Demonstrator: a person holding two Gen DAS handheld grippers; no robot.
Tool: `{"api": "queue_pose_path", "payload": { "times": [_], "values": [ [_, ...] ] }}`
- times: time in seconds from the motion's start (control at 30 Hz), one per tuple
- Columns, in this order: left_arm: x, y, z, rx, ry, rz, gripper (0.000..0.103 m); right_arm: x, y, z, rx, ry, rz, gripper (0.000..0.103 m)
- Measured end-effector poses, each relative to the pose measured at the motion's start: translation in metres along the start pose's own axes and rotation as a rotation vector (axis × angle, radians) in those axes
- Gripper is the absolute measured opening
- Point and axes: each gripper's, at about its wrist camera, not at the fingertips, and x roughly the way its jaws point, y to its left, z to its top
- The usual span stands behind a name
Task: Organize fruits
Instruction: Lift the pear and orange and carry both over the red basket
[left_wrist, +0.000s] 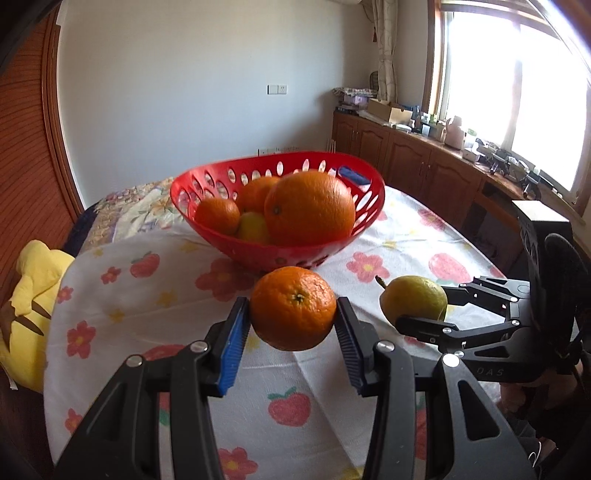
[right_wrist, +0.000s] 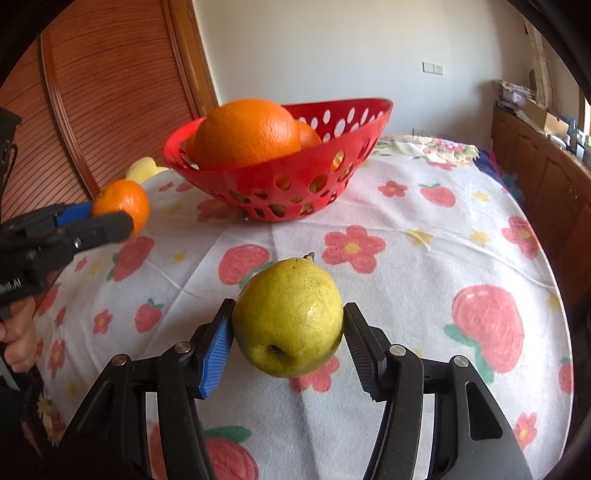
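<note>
My left gripper (left_wrist: 293, 317) is shut on a small orange (left_wrist: 293, 308) and holds it above the table, just in front of the red basket (left_wrist: 221, 242). The basket holds a large orange (left_wrist: 309, 206), smaller oranges and a yellow-green fruit. My right gripper (right_wrist: 288, 328) is shut on a yellow-green pear (right_wrist: 288, 317), held above the cloth to the right of the left one. The pear also shows in the left wrist view (left_wrist: 413, 297). The small orange (right_wrist: 122, 206) and the basket (right_wrist: 280, 184) show in the right wrist view.
The round table has a white cloth with flowers and strawberries (left_wrist: 147, 302). A yellow plush toy (left_wrist: 33, 291) lies at the table's left edge. Wooden cabinets (left_wrist: 424, 166) with clutter run under the window on the right. A wooden door (right_wrist: 110, 92) stands behind the basket.
</note>
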Motion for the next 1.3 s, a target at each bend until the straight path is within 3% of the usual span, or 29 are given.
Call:
{"api": "queue_pose_path", "payload": {
  "times": [0.43, 0.7, 0.97, 1.3],
  "values": [
    [-0.023, 0.002, 0.039, 0.042, -0.099, 0.0, 0.045, -0.065, -0.005, 0.046, -0.046, -0.151, -0.001, 0.06],
    [-0.019, 0.011, 0.061, 0.049, -0.125, 0.012, 0.045, -0.074, -0.013, 0.089, -0.087, -0.205, -0.006, 0.06],
    [-0.001, 0.023, 0.079, 0.046, -0.124, 0.017, 0.046, -0.054, -0.023, 0.134, -0.129, -0.205, -0.008, 0.06],
    [0.031, 0.041, 0.094, 0.042, -0.105, 0.023, 0.046, 0.02, -0.024, 0.168, -0.186, -0.107, -0.001, 0.06]
  ]
}}
